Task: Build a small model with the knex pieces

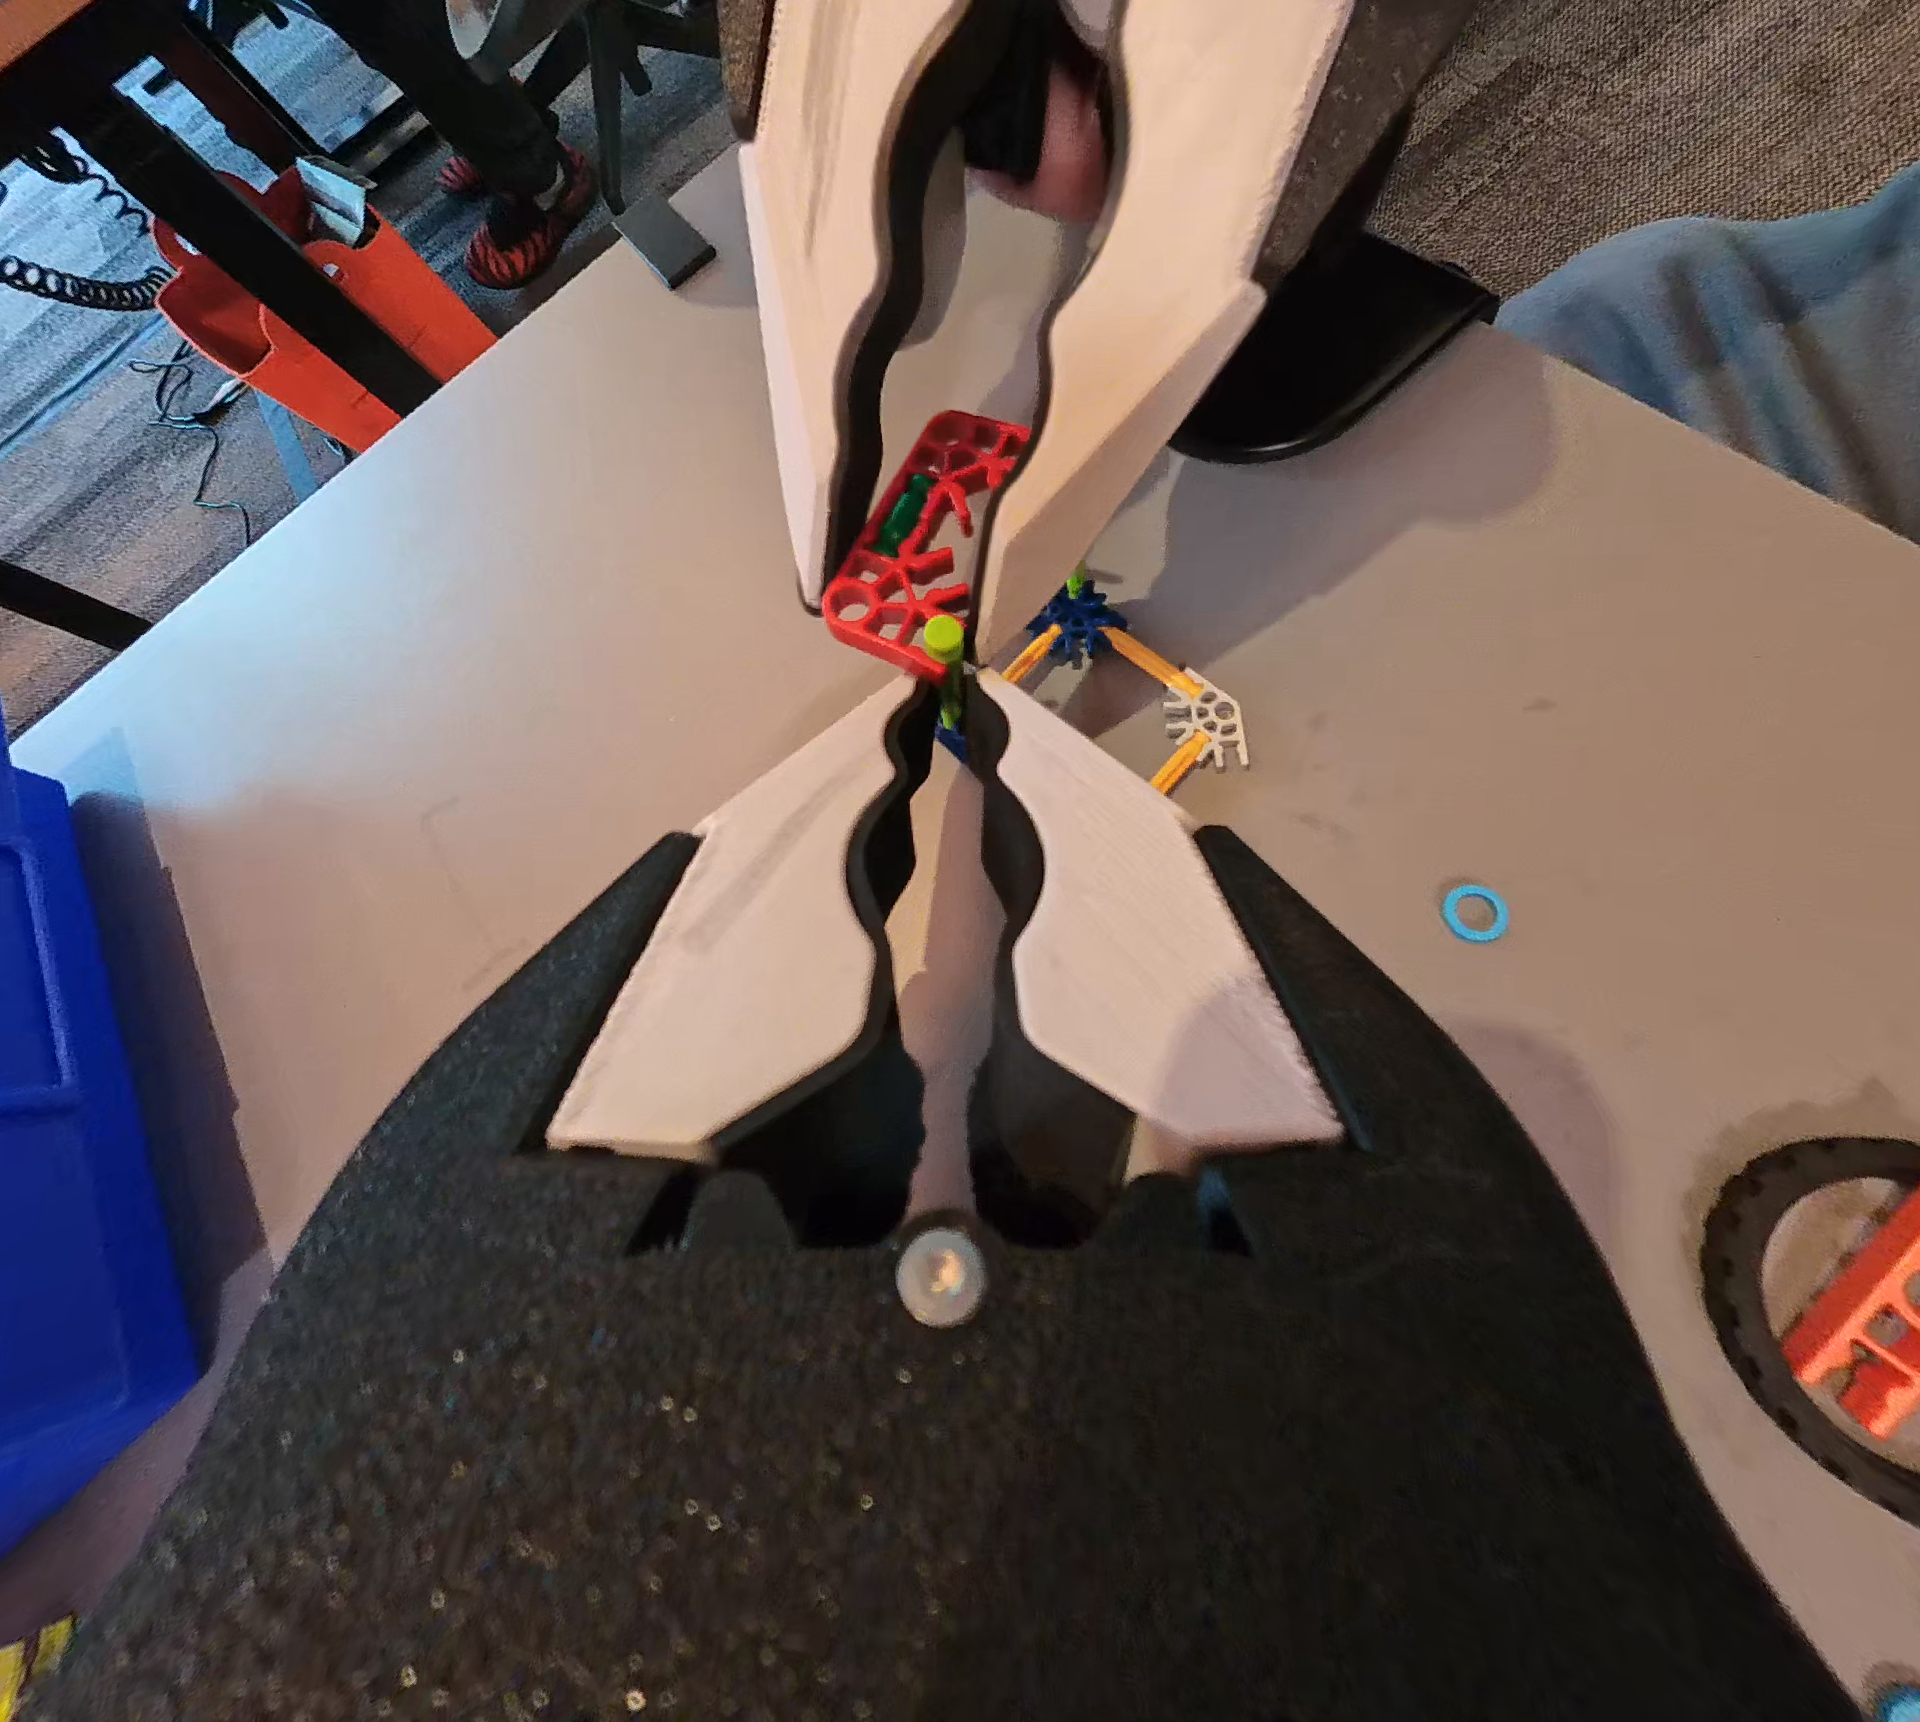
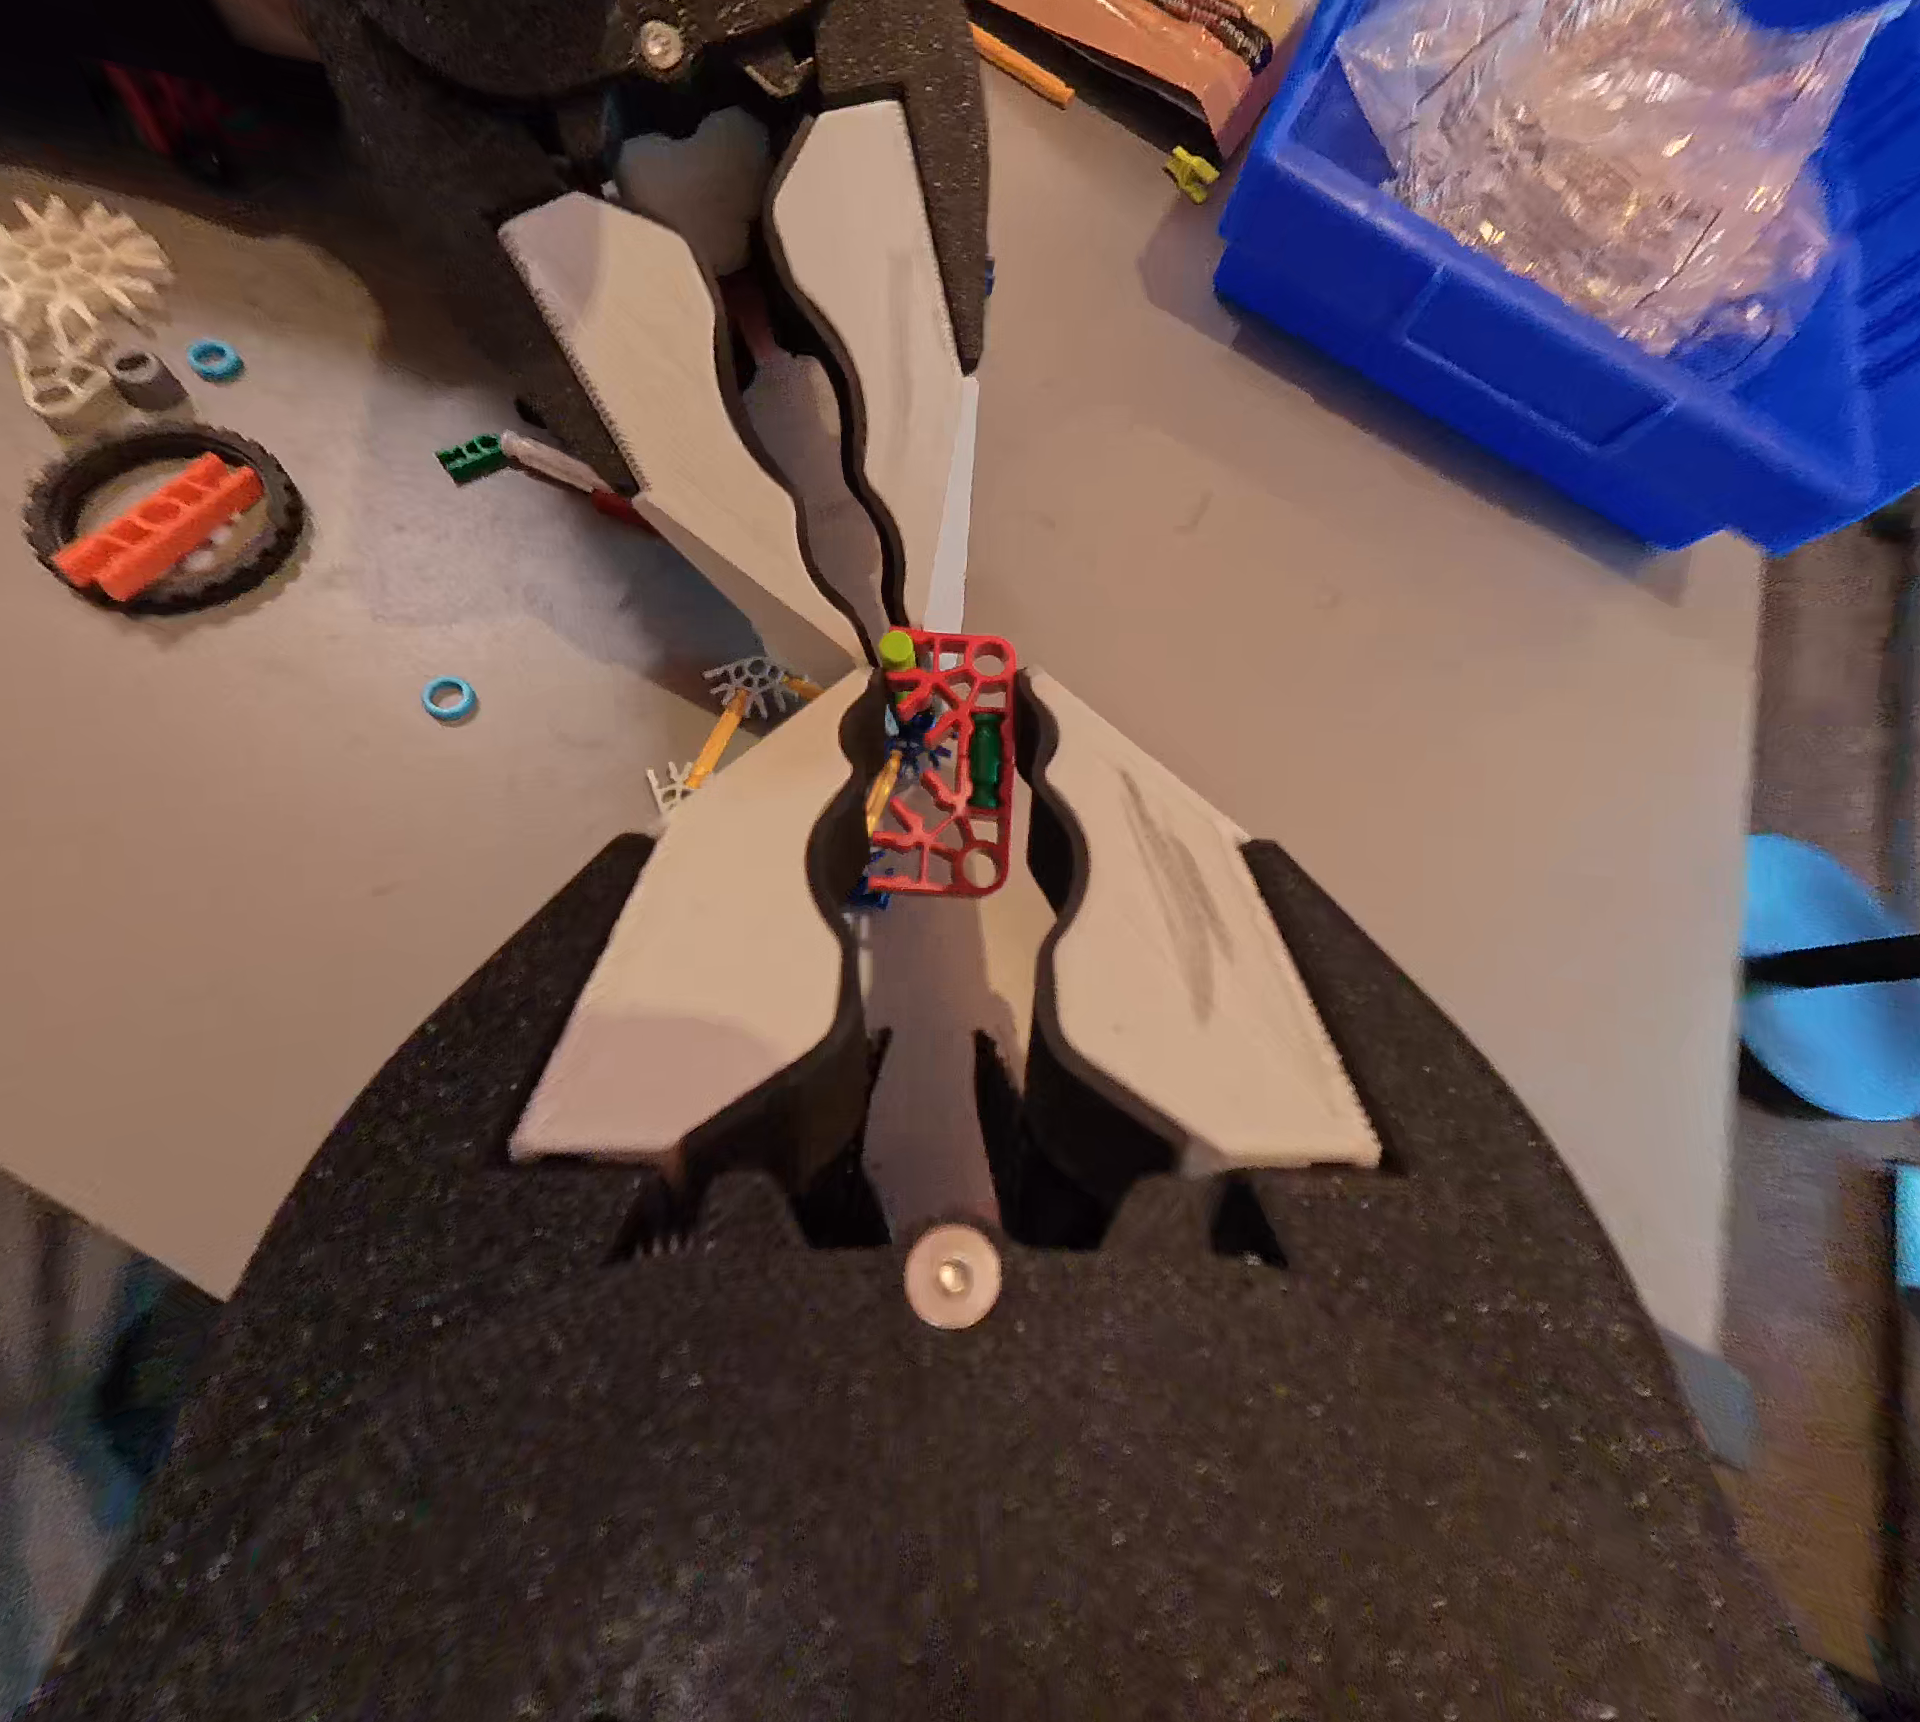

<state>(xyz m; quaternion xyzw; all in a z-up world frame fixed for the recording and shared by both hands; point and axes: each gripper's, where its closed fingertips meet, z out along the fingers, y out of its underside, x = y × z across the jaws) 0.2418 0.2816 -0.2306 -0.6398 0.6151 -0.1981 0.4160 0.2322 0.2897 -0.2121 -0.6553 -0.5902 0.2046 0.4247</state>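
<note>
Grey tabletop (image 1: 520, 633), bits everywhere. Left gripper (image 1: 951, 685) clamped on lime rod (image 1: 943, 633), right gripper (image 2: 940, 696) pinching red panel (image 2: 940, 768) w/ its hole right at the rod tip. Imo keep both square, push straight.

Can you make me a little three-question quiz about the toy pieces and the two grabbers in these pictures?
1. True or false: the right gripper has its fingers around the red panel.
2. What colour is the rod poking up beside that panel?
3. The storage bin holding a clear plastic bag is: A) orange B) blue C) white

Key: 1 true; 2 lime green; 3 B
</note>
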